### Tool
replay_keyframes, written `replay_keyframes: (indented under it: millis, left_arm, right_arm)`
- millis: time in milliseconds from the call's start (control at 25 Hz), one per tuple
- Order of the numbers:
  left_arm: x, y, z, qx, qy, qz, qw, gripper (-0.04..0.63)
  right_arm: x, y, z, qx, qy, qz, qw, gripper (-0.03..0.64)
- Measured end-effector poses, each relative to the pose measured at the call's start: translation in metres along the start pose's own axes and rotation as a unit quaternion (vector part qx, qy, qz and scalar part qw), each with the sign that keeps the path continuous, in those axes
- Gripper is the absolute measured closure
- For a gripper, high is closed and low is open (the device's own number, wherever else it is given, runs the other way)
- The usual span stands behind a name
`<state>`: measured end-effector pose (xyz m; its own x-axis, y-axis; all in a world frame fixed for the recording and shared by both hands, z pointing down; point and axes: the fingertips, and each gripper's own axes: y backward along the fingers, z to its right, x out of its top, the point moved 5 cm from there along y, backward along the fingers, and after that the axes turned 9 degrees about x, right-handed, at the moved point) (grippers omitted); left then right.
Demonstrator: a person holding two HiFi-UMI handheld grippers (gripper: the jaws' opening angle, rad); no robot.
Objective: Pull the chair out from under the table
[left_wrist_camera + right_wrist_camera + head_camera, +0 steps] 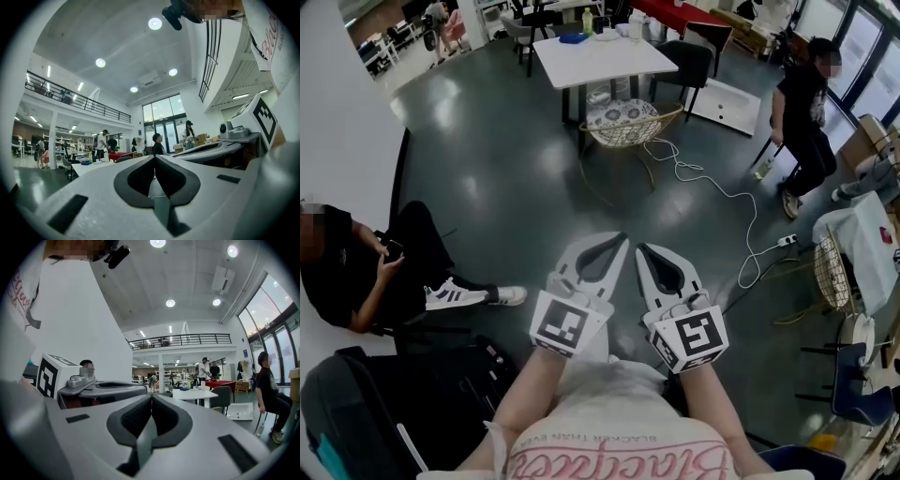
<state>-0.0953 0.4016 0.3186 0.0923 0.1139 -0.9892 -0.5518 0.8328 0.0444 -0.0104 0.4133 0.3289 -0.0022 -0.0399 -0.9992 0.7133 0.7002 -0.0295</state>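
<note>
Crossing to the white table (602, 56) could go wrong: a foot may catch the white cable (717, 187) looping over the dark floor, or the wicker basket seat (623, 124) at the table's near edge could get knocked. The left gripper (619, 240) and right gripper (643, 251) are both pinched together and empty. The chair (686, 64), dark and plain-backed, is tucked at the table's right side, well apart from both.

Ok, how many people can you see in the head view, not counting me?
3 clearly: a seated person on the left, a seated person on the right, and a distant person at the top left. The legs at the right edge may be a fourth.
</note>
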Motion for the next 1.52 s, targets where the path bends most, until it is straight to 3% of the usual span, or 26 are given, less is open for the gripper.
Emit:
replay_keyframes:
  millis: [320, 680, 1160, 1520]
  left_arm:
    - [-0.017, -0.056, -0.040, -0.004, 0.024, -0.003, 0.9997, 0.591]
    - [-0.041, -0.144, -0.117, -0.029, 0.027, 0.000, 0.9992, 0.591]
    - [-0.070, -0.244, -0.211, -0.048, 0.036, -0.008, 0.9981, 0.591]
    - [-0.085, -0.286, -0.245, -0.051, 0.040, -0.020, 0.9977, 0.591]
  right_arm:
    - [-0.004, -0.044, 0.047, -0.010, 0.008, -0.016, 1.000, 0.612]
    - [-0.002, -0.139, 0.114, -0.028, 0.017, -0.031, 0.999, 0.612]
    - [-0.007, -0.253, 0.192, -0.041, 0.000, -0.037, 0.998, 0.612]
    - [-0.013, -0.293, 0.236, -0.050, -0.025, -0.043, 0.998, 0.611]
